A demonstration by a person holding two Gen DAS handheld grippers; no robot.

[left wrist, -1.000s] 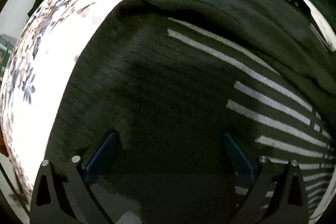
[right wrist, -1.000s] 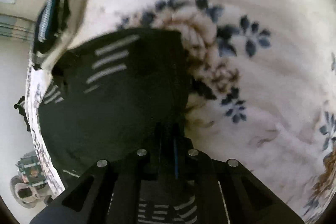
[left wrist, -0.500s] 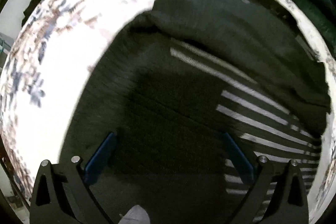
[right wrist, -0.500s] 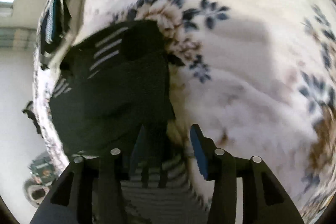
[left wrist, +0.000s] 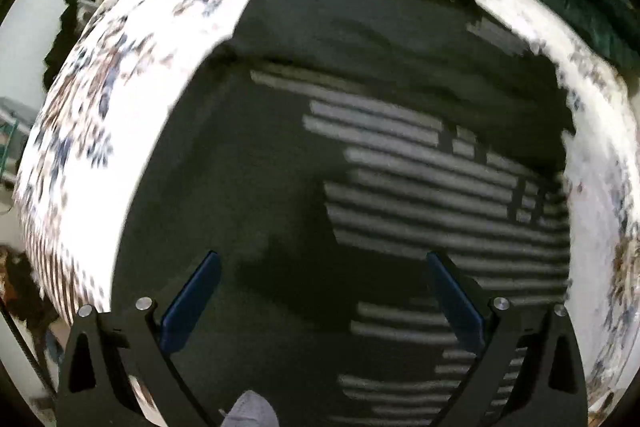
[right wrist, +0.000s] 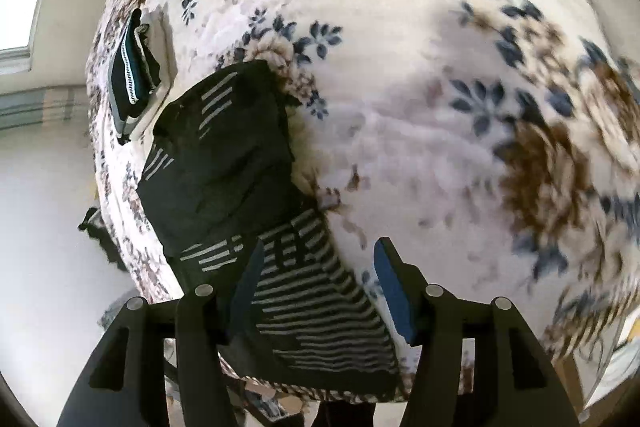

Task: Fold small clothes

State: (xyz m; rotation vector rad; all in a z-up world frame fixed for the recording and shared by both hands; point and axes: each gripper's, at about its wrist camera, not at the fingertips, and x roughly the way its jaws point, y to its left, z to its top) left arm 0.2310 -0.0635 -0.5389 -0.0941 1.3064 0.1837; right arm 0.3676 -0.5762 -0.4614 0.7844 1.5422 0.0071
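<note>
While both hand-held grippers [left wrist: 320, 291] [right wrist: 316, 283] hang spread, the right opening, the striped garment [right wrist: 224, 155] lies beside folded clothes [right wrist: 132, 79].

i'm getting daylight from a window [right wrist: 18, 7] at the right wrist view's top left. floral blanket [left wrist: 132, 95] blows out near white along its left edge in the left view, pattern smeared by motion blur. dark striped garment [left wrist: 320, 147] is underexposed, stripes soft. right view sharper, blur toward the blanket's right edge. heavy fisheye bowing, black vignette corners.
</note>
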